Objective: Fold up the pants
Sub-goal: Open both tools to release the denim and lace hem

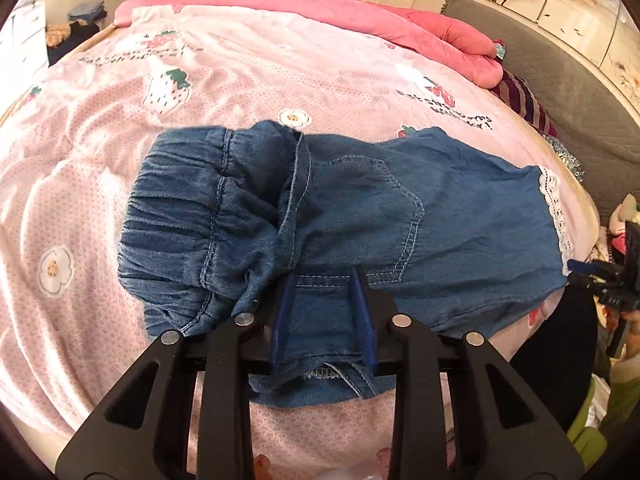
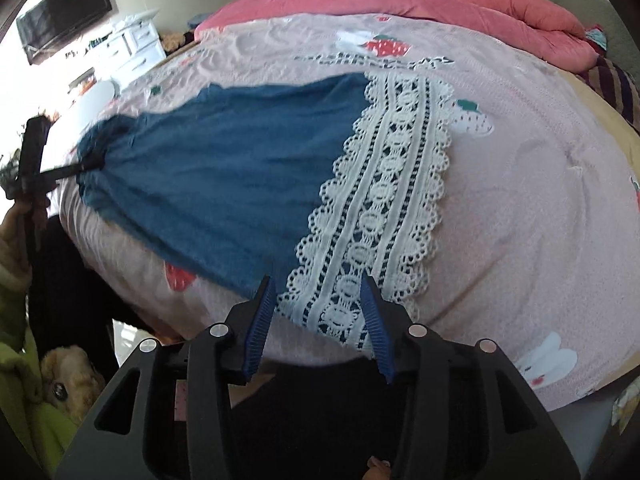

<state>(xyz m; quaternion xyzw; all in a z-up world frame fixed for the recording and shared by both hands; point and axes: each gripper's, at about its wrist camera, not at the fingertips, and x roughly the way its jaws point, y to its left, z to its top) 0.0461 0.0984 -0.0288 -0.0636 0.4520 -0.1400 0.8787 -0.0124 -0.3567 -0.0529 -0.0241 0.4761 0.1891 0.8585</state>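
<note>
Blue denim pants (image 1: 360, 208) lie across the pink strawberry-print bed sheet (image 1: 100, 160), with the gathered elastic waistband (image 1: 192, 216) to the left and a white lace hem (image 1: 554, 208) to the right. My left gripper (image 1: 324, 274) is at the near edge by the waistband. Its blue pads (image 1: 284, 312) stand apart with flat denim between them, not pinched. In the right wrist view the pants (image 2: 220, 168) end in the wide lace hem (image 2: 380, 200). My right gripper (image 2: 316, 278) is open, its fingers straddling the lace's near corner. The left gripper (image 2: 90, 166) shows at the far waist end.
A rolled pink quilt (image 1: 320, 4) lies along the far side of the bed, with a striped cloth (image 1: 524, 100) and a grey headboard (image 1: 560, 60) to the right. A green sleeve (image 2: 16, 320), a plush toy (image 2: 68, 376), a white dresser (image 2: 136, 48) and a wall screen (image 2: 64, 12) are off the bed's left.
</note>
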